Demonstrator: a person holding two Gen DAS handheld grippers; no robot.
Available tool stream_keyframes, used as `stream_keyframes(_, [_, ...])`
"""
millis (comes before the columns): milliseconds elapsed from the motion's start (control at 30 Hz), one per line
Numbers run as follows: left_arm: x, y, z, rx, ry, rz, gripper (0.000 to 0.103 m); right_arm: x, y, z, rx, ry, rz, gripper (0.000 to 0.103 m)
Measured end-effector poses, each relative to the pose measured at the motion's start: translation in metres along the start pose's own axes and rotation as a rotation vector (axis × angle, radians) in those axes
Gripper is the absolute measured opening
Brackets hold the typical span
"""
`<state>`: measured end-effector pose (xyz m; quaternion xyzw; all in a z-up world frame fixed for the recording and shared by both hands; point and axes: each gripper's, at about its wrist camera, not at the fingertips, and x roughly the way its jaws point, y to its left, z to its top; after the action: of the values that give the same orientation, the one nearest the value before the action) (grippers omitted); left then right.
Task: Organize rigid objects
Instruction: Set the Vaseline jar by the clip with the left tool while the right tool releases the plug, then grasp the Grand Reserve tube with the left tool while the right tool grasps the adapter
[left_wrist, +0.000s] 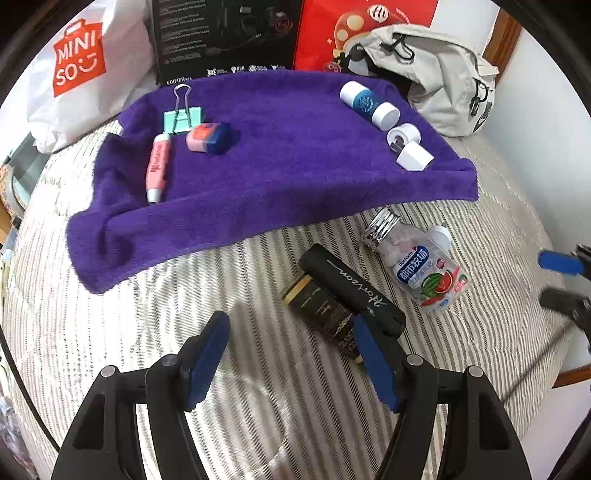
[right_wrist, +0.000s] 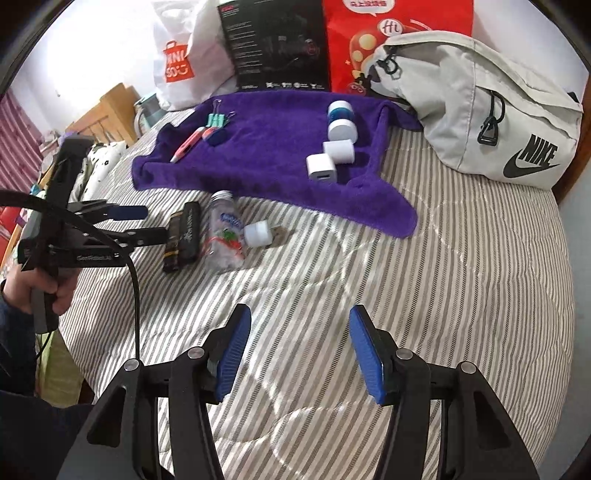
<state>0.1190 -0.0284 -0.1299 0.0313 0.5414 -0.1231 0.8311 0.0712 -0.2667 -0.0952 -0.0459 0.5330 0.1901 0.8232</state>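
**Loose items wait off the towel**

Both the left gripper (left_wrist: 291, 354) and right gripper (right_wrist: 299, 354) hang open and empty. Just below the purple towel (left_wrist: 280, 162), the black case (left_wrist: 351, 291) lies, probably overlapping a dark box (left_wrist: 321, 314); approach it squarely, pinching across its narrow width.

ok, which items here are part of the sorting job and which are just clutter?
In play:
purple towel
binder clip
pink pen
blue-white tube
white charger
candy bottle
black case
gold-black box

Clutter:
grey Nike bag
Miniso bag
black carton
red bag
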Motion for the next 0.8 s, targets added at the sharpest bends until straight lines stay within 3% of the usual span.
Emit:
stream_keyframes(133, [0.008, -0.008, 0.006, -0.011, 0.009, 0.003, 0.07, -0.006, 0.012, -0.007, -0.027, -0.004, 0.008, 0.055])
stream_keyframes(333, [0.01, -0.015, 0.004, 0.05, 0.026, 0.113, 0.073, -0.014, 0.012, -0.012, -0.029, -0.027, 0.007, 0.061])
stream_keyframes(500, [-0.001, 0.001, -0.011, 0.038, 0.021, 0.149, 0.072, -0.009, 0.003, -0.013, -0.002, -0.015, 0.009, 0.061])
stream_keyframes(667, [0.0, 0.001, -0.016, 0.046, 0.008, 0.108, 0.071, 0.0, 0.0, -0.009, 0.015, -0.01, 0.025, 0.061])
stream_keyframes(800, [-0.003, 0.001, -0.019, 0.047, -0.024, 0.084, 0.057, 0.006, 0.001, -0.003, 0.023, -0.017, 0.03, 0.061])
